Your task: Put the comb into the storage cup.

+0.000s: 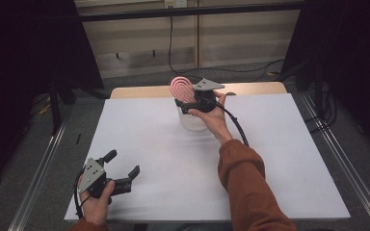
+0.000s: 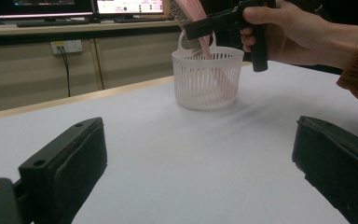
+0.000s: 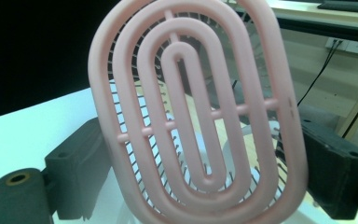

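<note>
Presently, the step in hand appears to be placing a pink oval plastic hairbrush (image 1: pixel 182 89) with concentric ribs and thin bristles into a white slotted plastic basket (image 2: pixel 207 79) that stands toward the far middle of the white worktop (image 1: pixel 173 159). The brush is upright, its handle end already down inside the basket, its head above the rim.

Right tongs (image 1: pixel 189 103): in the right gripper view the 2 black jaws sit against either edge of the brush head, pinching it. In the left gripper view these tongs show above the basket rim, held by the person's hand (image 2: pixel 289 35).

Left tongs (image 1: pixel 123 168): spread wide, holding nothing, resting low at the near left corner of the worktop, well apart from the basket.

Judgement: the next move calls for lowering the brush a little further so it leans on the basket wall, then parting the right jaws and lifting clear without snagging the bristles or tipping the light basket.
</note>
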A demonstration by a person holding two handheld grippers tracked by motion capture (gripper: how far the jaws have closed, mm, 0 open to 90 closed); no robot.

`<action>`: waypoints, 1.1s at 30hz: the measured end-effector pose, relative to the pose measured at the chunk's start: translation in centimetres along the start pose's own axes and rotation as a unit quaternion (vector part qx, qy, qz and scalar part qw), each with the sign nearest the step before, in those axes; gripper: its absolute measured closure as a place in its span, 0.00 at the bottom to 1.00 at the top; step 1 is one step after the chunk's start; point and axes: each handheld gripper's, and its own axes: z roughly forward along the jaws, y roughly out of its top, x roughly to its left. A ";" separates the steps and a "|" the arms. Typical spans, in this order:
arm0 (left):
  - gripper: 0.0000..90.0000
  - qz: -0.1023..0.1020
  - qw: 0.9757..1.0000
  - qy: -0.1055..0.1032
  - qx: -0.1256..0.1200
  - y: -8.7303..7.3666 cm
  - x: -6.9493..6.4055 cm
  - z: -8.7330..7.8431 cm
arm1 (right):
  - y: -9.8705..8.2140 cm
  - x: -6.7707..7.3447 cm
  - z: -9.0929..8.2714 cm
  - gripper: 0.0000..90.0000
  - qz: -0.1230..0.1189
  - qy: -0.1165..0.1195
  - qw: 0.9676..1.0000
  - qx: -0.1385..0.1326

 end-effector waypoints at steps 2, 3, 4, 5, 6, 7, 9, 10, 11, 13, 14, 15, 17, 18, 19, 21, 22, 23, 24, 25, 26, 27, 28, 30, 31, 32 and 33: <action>0.03 0.000 1.000 0.000 0.000 0.0 0.0 0.0 | 0.0 0.2 0.1 0.13 -0.002 0.000 1.000 0.001; 0.03 0.000 1.000 0.000 0.000 0.0 0.0 0.0 | 0.0 0.2 0.1 0.13 -0.001 0.002 1.000 0.002; 0.03 0.000 1.000 0.001 -0.001 0.0 0.0 0.0 | -0.1 0.3 0.1 0.13 -0.001 0.001 1.000 0.003; 0.03 0.000 1.000 0.001 -0.001 0.0 0.0 0.0 | -0.1 0.3 0.2 0.13 0.001 0.001 1.000 0.002; 0.03 0.000 1.000 0.001 -0.001 0.0 0.0 0.0 | -0.1 0.3 0.2 0.13 0.002 0.001 1.000 0.003; 0.03 -0.002 1.000 0.002 -0.002 0.0 0.0 0.0 | -0.2 0.3 0.2 0.13 0.002 0.002 1.000 0.004; 0.03 0.000 1.000 0.002 -0.001 0.0 0.0 0.0 | -0.2 0.3 0.2 0.12 0.001 0.005 1.000 0.005; 0.03 -0.001 1.000 0.000 -0.001 0.0 0.0 0.0 | -0.2 0.4 0.2 0.12 0.000 0.005 1.000 0.006; 0.03 -0.003 1.000 0.000 -0.003 0.0 0.0 0.0 | -0.3 0.4 0.3 0.12 0.000 0.006 1.000 0.009; 0.03 -0.002 1.000 -0.001 0.000 0.0 0.0 0.0 | -0.4 0.5 0.3 0.12 0.002 0.008 1.000 0.013; 0.03 -0.001 1.000 -0.001 0.001 0.0 0.0 0.0 | -0.5 0.5 0.4 0.12 0.003 0.009 1.000 0.014; 0.03 -0.001 1.000 -0.001 0.001 0.0 0.0 0.0 | -0.5 0.5 0.4 0.12 0.002 0.009 1.000 0.015; 0.03 -0.001 1.000 -0.001 0.000 0.0 0.0 0.0 | -0.5 0.6 0.4 0.12 0.002 0.009 1.000 0.016; 0.03 -0.002 1.000 0.000 0.000 0.0 0.0 0.0 | -0.6 0.6 0.5 0.11 0.003 0.011 1.000 0.017; 0.03 -0.002 1.000 -0.001 0.000 0.0 0.0 0.0 | -0.6 0.6 0.5 0.11 0.003 0.013 1.000 0.018; 0.03 -0.002 1.000 -0.001 0.001 0.0 0.0 0.0 | -0.7 0.6 0.5 0.11 0.003 0.015 1.000 0.020; 0.03 -0.002 1.000 -0.001 0.000 0.0 0.0 0.0 | -0.7 0.6 0.5 0.11 0.005 0.015 1.000 0.021; 0.03 -0.001 1.000 -0.001 0.001 0.0 0.0 0.0 | -0.8 0.6 0.5 0.11 0.005 0.014 1.000 0.022; 0.03 -0.001 1.000 -0.001 0.000 0.0 0.0 0.0 | -0.8 0.6 0.5 0.11 0.006 0.014 1.000 0.023; 0.03 -0.001 1.000 -0.001 0.000 0.0 0.0 0.0 | -0.8 0.6 0.5 0.11 0.006 0.013 1.000 0.024; 0.03 -0.003 1.000 -0.001 0.000 0.0 0.0 0.0 | -0.9 0.6 0.5 0.11 0.006 0.013 1.000 0.026; 0.03 -0.003 1.000 -0.001 0.000 0.0 0.0 0.0 | -1.0 0.6 0.5 0.12 0.006 0.013 0.999 0.029; 0.03 -0.002 1.000 0.000 0.000 0.0 0.0 0.0 | -1.0 0.6 0.5 0.12 0.005 0.010 0.999 0.031; 0.03 -0.002 1.000 0.000 0.000 0.0 0.0 0.0 | -1.1 0.5 0.5 0.13 0.005 0.008 0.999 0.035; 0.03 -0.002 1.000 0.000 0.000 0.0 0.0 0.0 | -1.1 0.4 0.4 0.12 0.004 0.006 0.999 0.039; 0.03 -0.001 1.000 -0.001 0.001 0.0 0.0 0.0 | -1.1 0.4 0.4 0.12 0.005 0.005 0.999 0.038; 0.03 -0.001 1.000 -0.001 0.001 0.0 0.0 0.0 | -1.0 0.4 0.3 0.11 0.006 0.006 0.999 0.038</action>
